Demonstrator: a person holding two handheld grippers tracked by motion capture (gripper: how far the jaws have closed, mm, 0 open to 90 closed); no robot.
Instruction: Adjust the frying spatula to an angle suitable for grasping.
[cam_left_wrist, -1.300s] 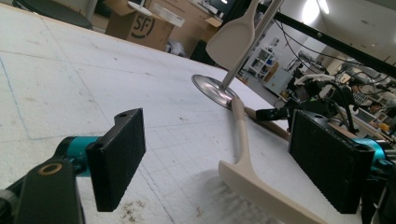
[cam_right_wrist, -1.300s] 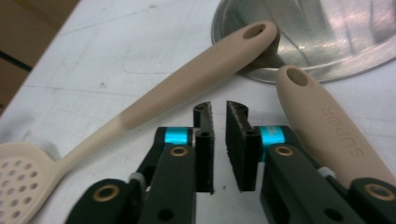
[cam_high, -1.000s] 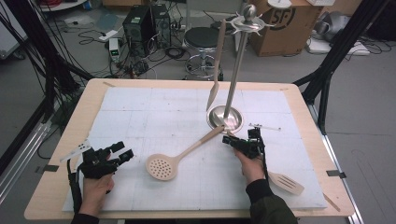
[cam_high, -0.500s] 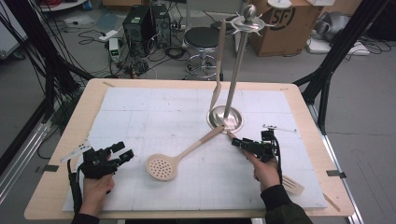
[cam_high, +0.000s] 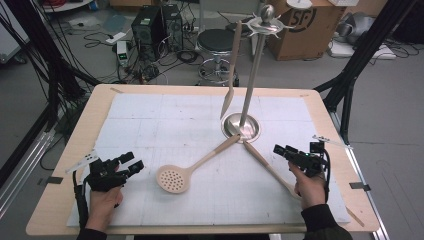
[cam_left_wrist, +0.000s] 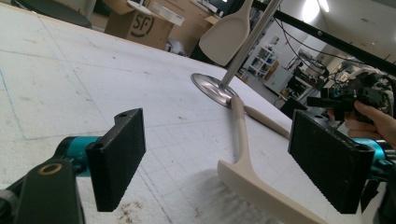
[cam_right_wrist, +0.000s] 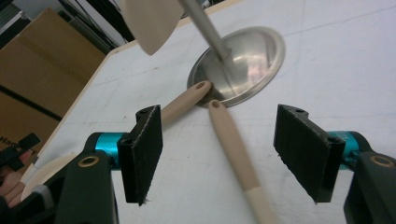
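Turner (cam_right_wrist: 233, 144): laid flat on the right half of the table (cam_high: 65, 220); its handle tip is seen just beside the base of the stand (cam_high: 241, 127), its head toward the near right corner, hidden under the hand.
Handling: judged light, stiff and smooth, so slipping is to be expected; the handle is best pinched across its middle.
Right gripper (cam_right_wrist: 219, 114): its jaws have just been opening and are spread wide; the handle is lined up between them, below the pads and untouched.
Skimmer (cam_high: 173, 179): laid mid-table, its handle tip also at the base.
Spatula (cam_high: 231, 90): hung from the stand.
Left gripper (cam_high: 132, 161): held near the near left corner, jaws spread on nothing.
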